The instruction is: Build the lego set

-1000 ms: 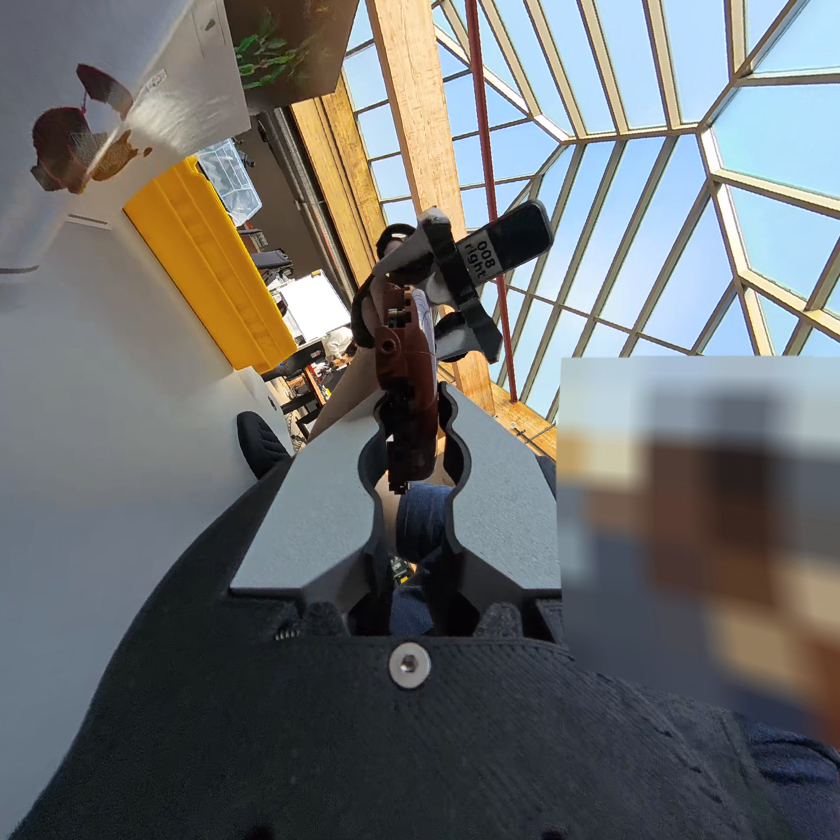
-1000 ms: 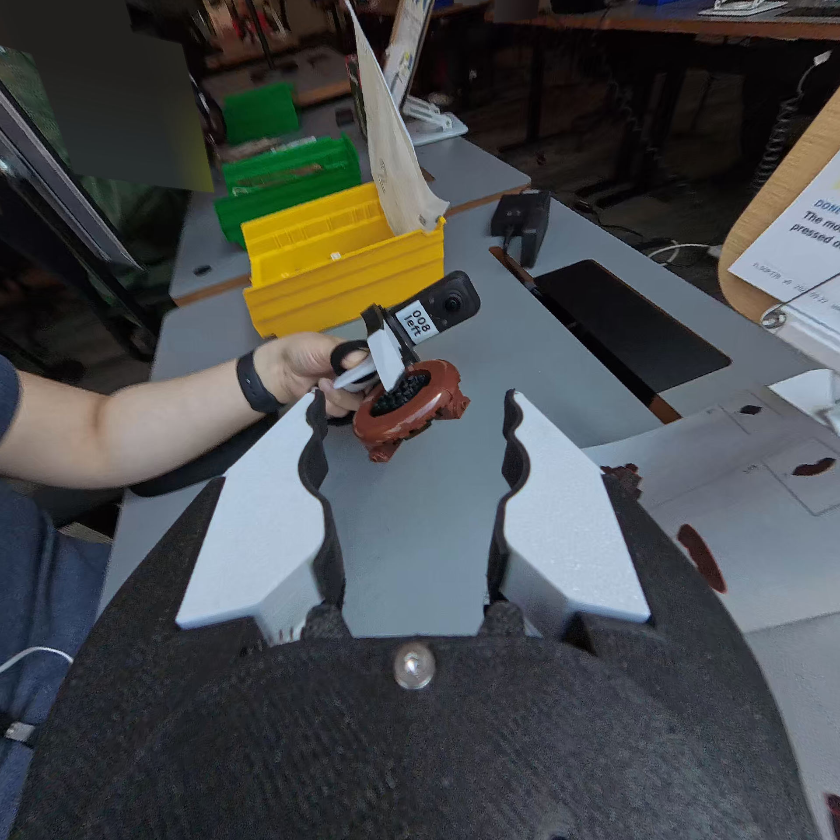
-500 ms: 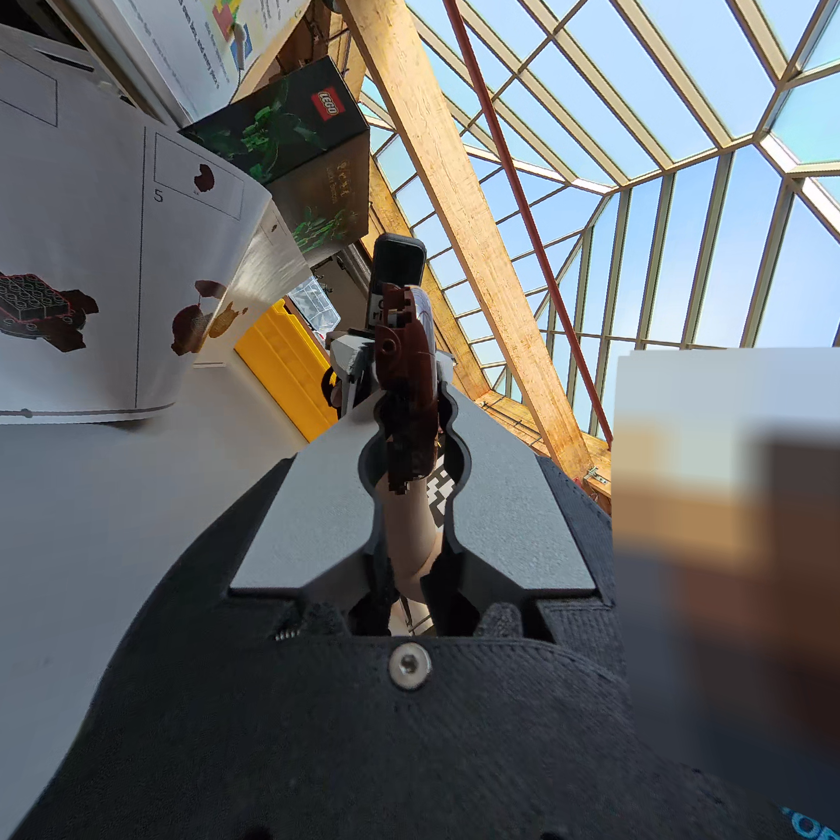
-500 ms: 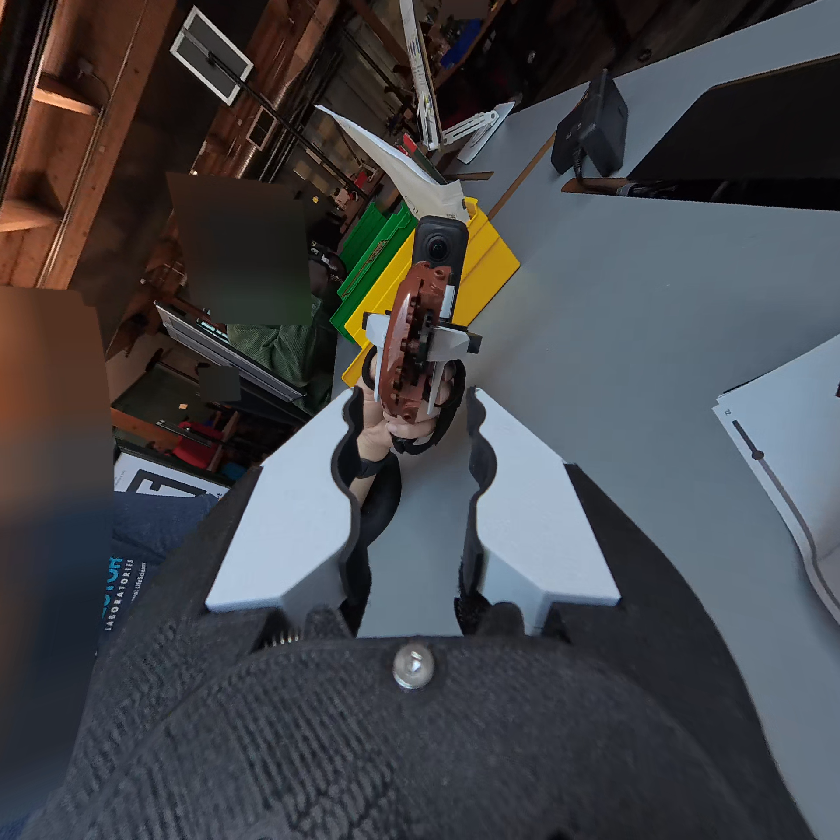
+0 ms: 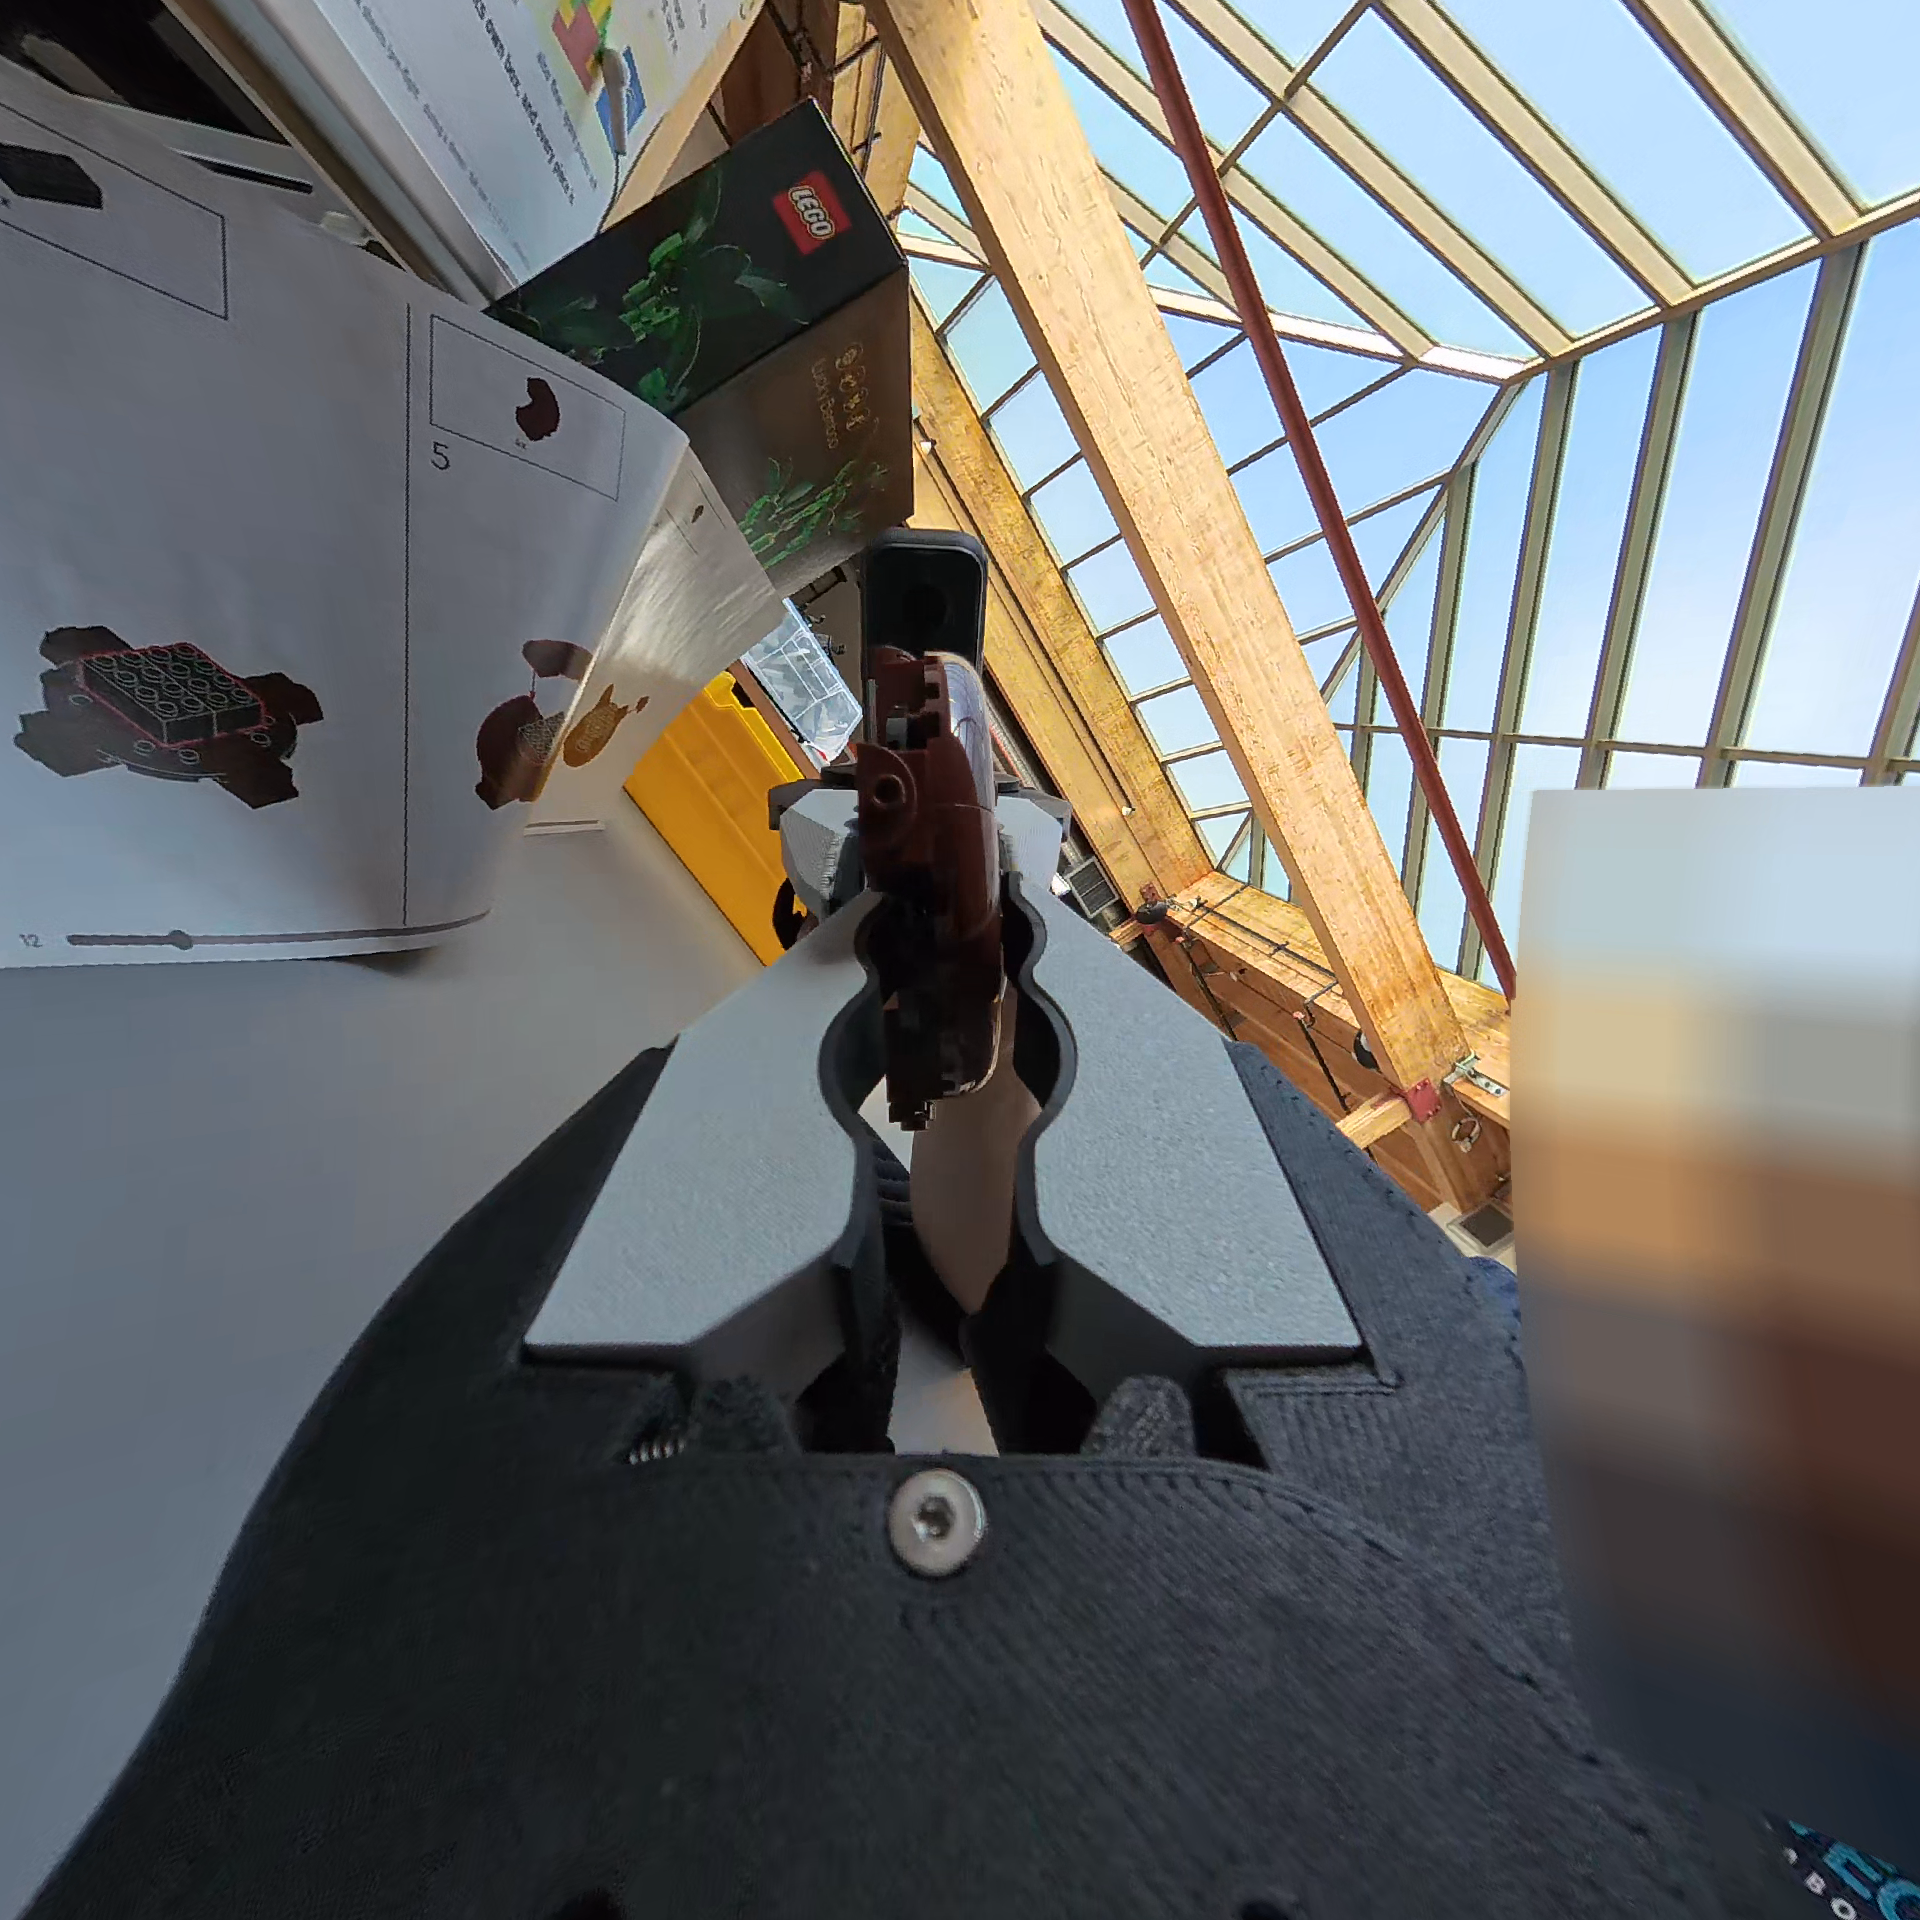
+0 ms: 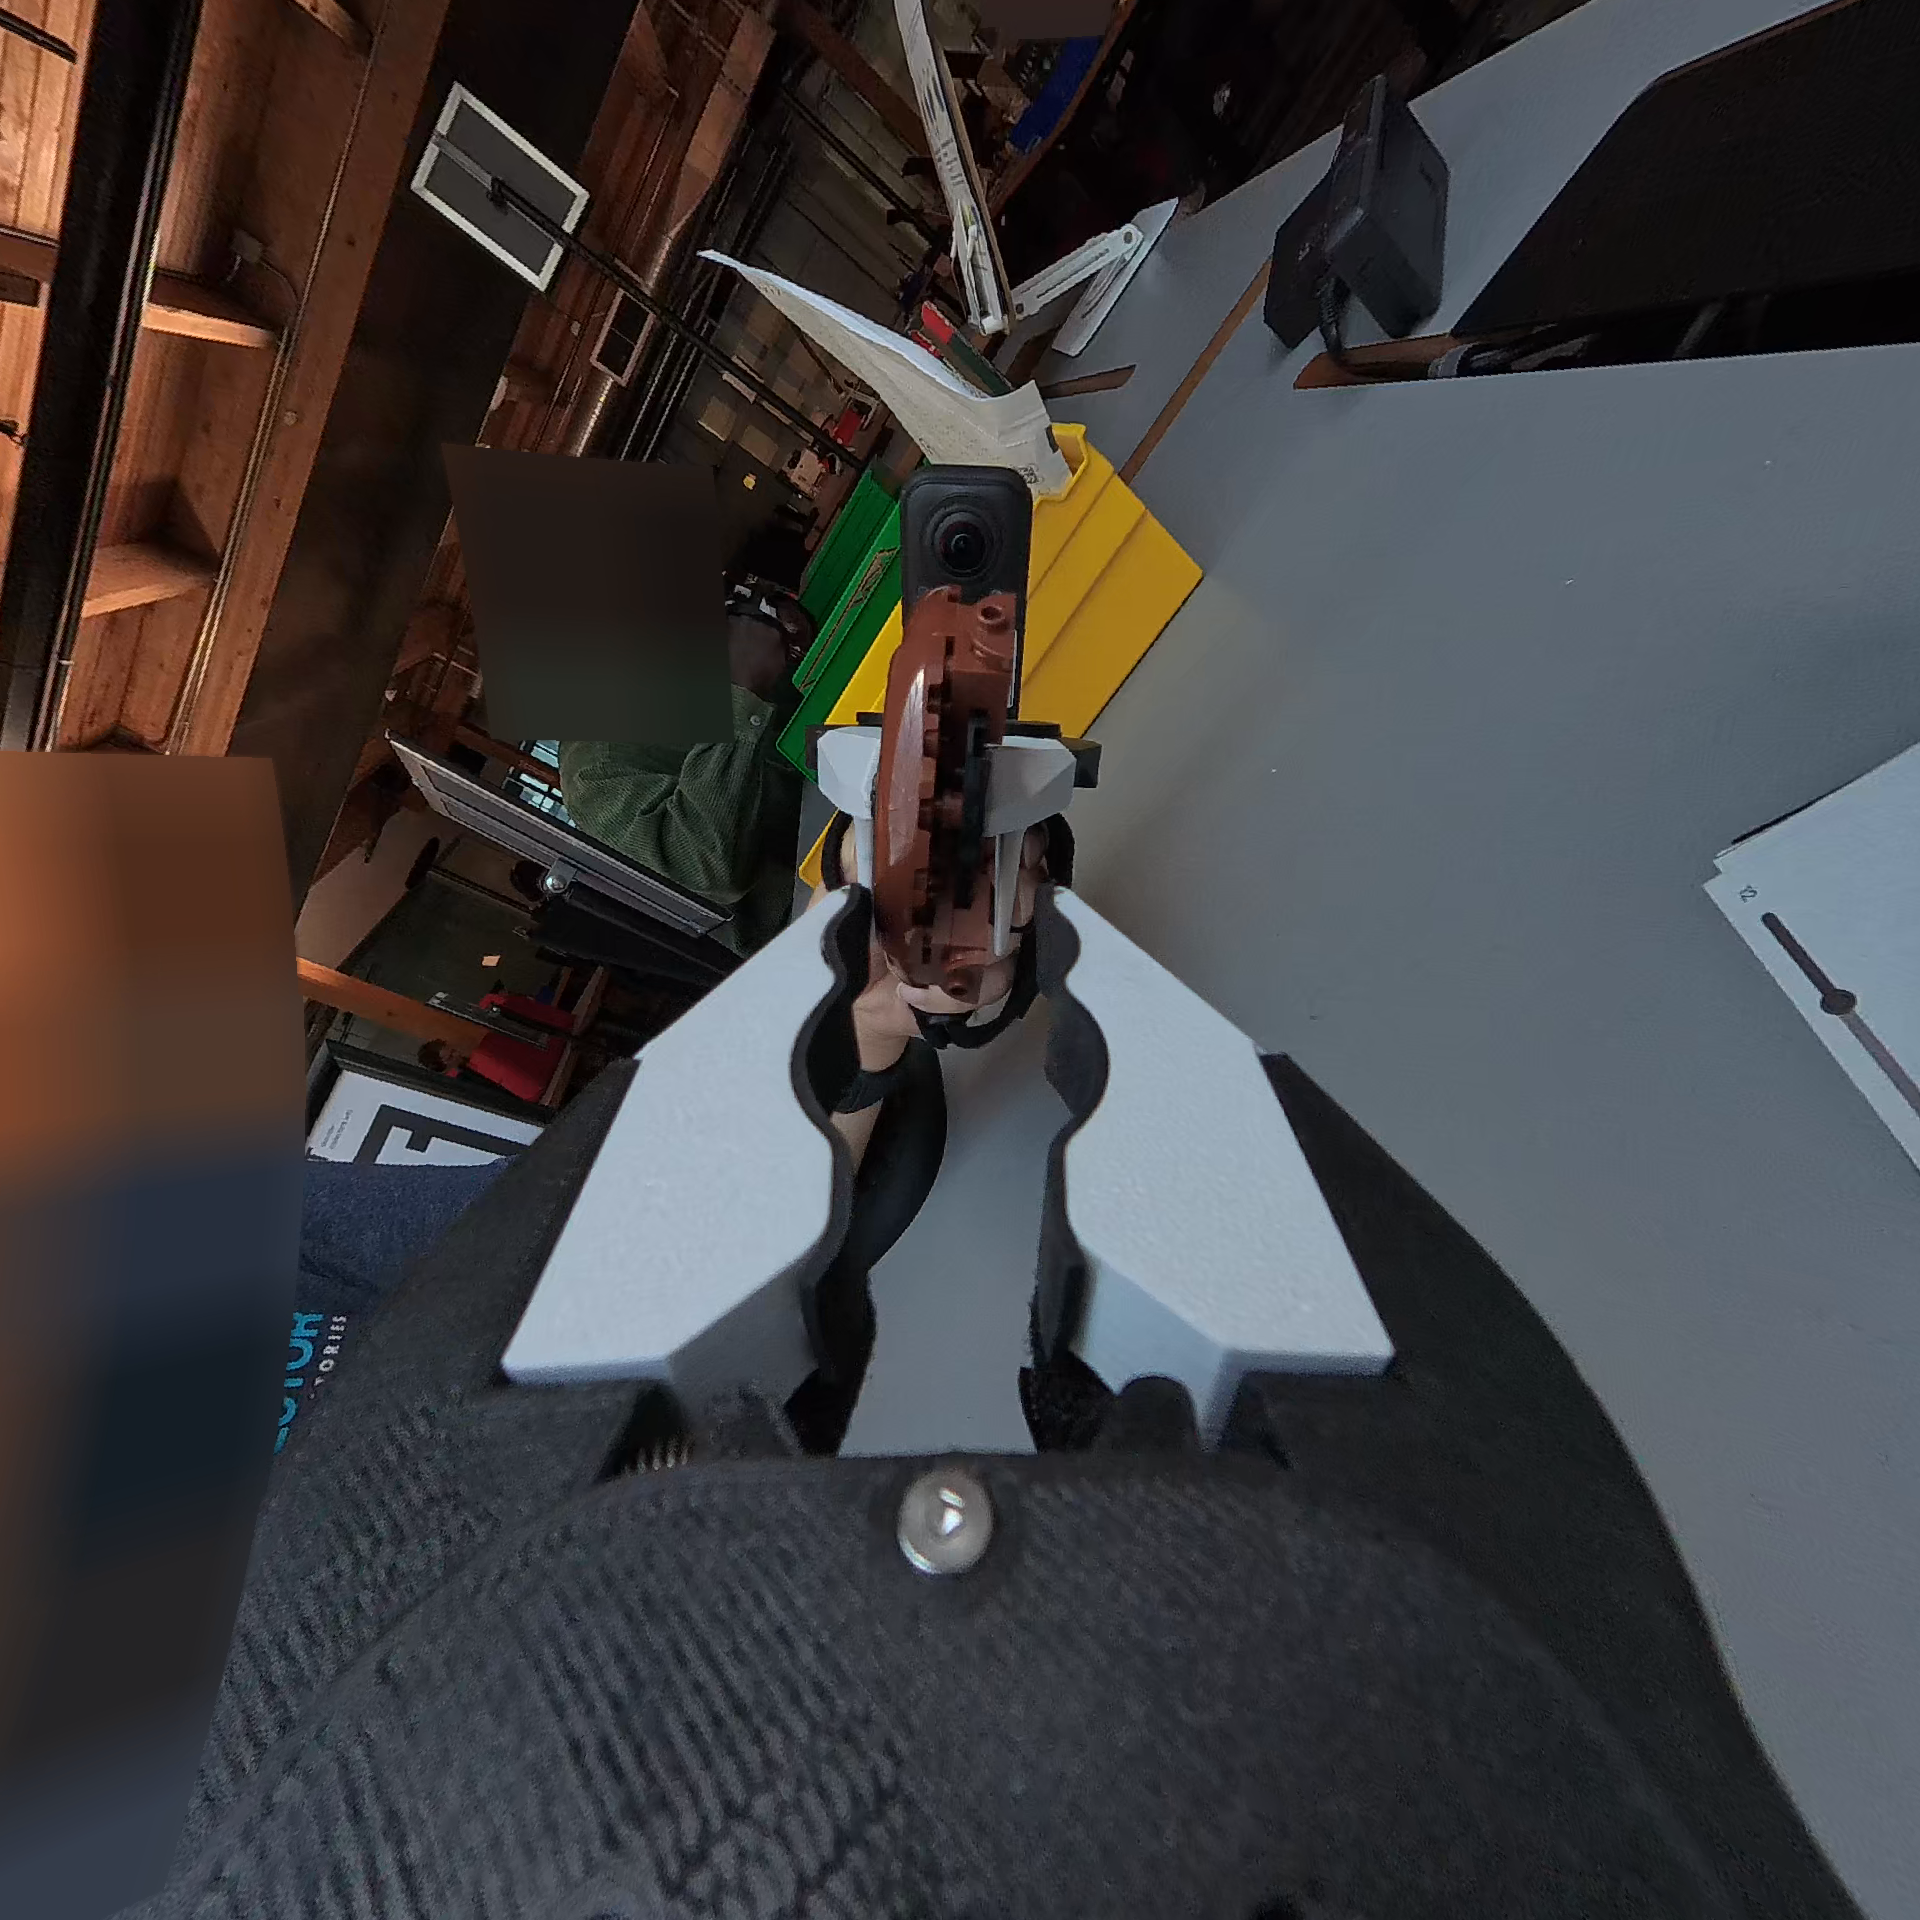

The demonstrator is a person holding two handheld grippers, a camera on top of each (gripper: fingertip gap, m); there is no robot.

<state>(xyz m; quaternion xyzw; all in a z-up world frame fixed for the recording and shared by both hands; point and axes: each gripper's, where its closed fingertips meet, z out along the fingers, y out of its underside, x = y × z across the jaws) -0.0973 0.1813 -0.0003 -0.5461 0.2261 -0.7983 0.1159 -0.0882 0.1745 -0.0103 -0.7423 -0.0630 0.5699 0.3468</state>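
Observation:
A flat brown and black lego assembly [image 5: 930,883] is held edge-on, up off the table. My left gripper [image 5: 935,920] is shut on it, with its fingers [image 5: 748,1122] on either side. In the right wrist view the assembly [image 6: 925,790] stands upright between the left gripper's white fingers [image 6: 1039,779]. My right gripper [image 6: 951,909] faces it head-on. Its jaws are narrow and flank the assembly's near end, with a thin gap showing on the right side. The right gripper [image 5: 925,831] also shows just behind the assembly in the left wrist view.
An open instruction booklet [image 5: 260,623] lies on the grey table [image 6: 1455,623], with its corner in the right wrist view [image 6: 1849,935]. A dark lego box [image 5: 748,312] stands behind it. A yellow bin [image 6: 1101,582], green bins [image 6: 842,613] and a black box [image 6: 1361,218] are farther off. Both grippers' tips are close together, under 4 cm apart.
Both grippers turned to face each other and drew together. The assembly went from lying tilted to edge-on, and the right jaws narrowed around its near end.

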